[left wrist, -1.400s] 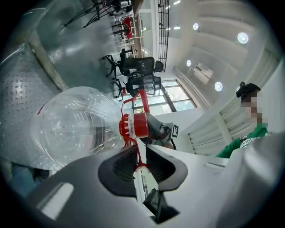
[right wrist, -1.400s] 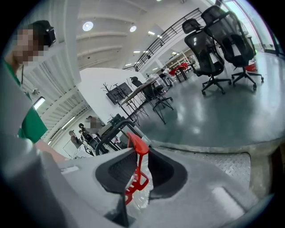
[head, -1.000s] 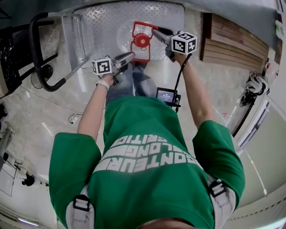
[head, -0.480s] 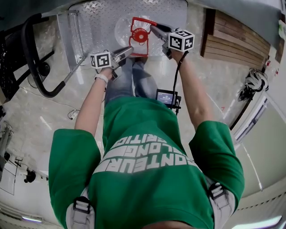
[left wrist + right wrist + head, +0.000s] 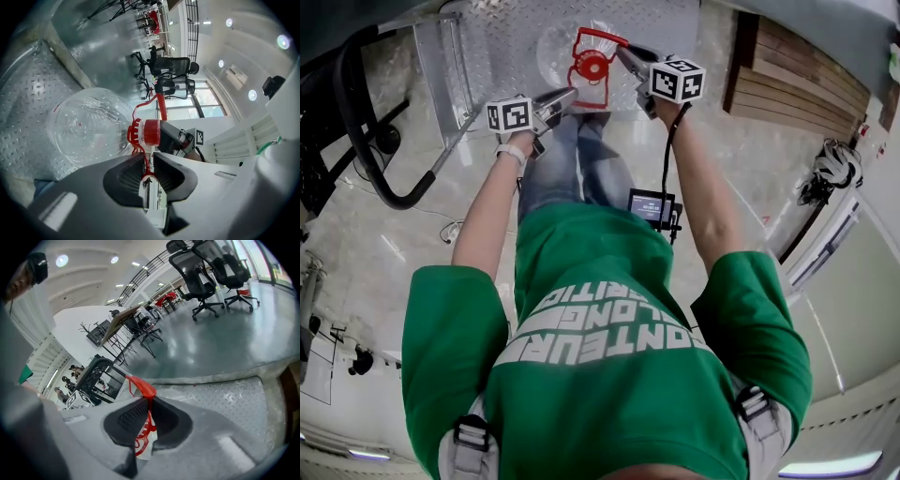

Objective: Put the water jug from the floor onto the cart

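Over the ridged metal deck of the cart (image 5: 497, 42), at the far end of the scene, the water jug (image 5: 565, 52) hangs by its thin red handle (image 5: 598, 39); whether its bottom already touches the deck, I cannot tell. Your left gripper (image 5: 149, 169) is pinched on the near side of this handle. Your right gripper (image 5: 149, 414) has just been closing its jaws on the right side, so each one has only a narrow plastic strap between its pads. Here is the risk: the strap can slide or twist out of one grip, and then the jug swings on the other, tips and rolls. Letting go before the base sits flat would likely do the same. The jug is close to the near edge of the deck, just beyond your legs (image 5: 572, 169), so a roll toward you ends on the floor. On the left the upright frame and the black push bar (image 5: 356, 141) close the way, but the deck between them and the jug is bare. On the right, past the deck's edge, lies a wooden pallet (image 5: 787, 84).
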